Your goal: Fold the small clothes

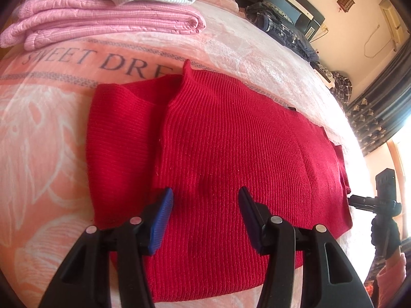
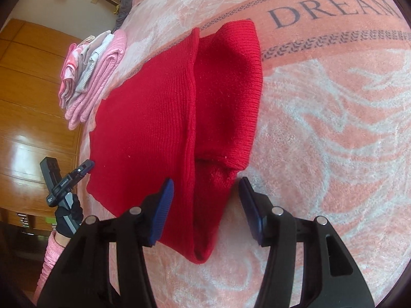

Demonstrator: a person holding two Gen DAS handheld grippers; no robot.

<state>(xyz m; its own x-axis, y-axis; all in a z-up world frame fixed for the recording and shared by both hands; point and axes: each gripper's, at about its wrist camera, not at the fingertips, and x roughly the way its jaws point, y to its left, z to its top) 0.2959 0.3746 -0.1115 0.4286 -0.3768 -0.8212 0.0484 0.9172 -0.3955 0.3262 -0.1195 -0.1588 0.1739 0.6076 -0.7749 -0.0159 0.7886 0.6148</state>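
Hovering wide open, holding nothing: left gripper [image 1: 205,200] over the folded red ribbed knit sweater [image 1: 218,148] | right gripper [image 2: 206,191] open, empty, straddling its near folded edge | risk: pinching one layer only, dragging the fold apart on the plush pink printed blanket [image 2: 334,128] | folded pink stack [image 1: 102,18] lies beyond.

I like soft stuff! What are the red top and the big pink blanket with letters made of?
The red top looks like ribbed knit, maybe wool or acrylic: fine lines run along it. The pink blanket looks like fuzzy fleece or plush, with a soft, slightly shiny pile.
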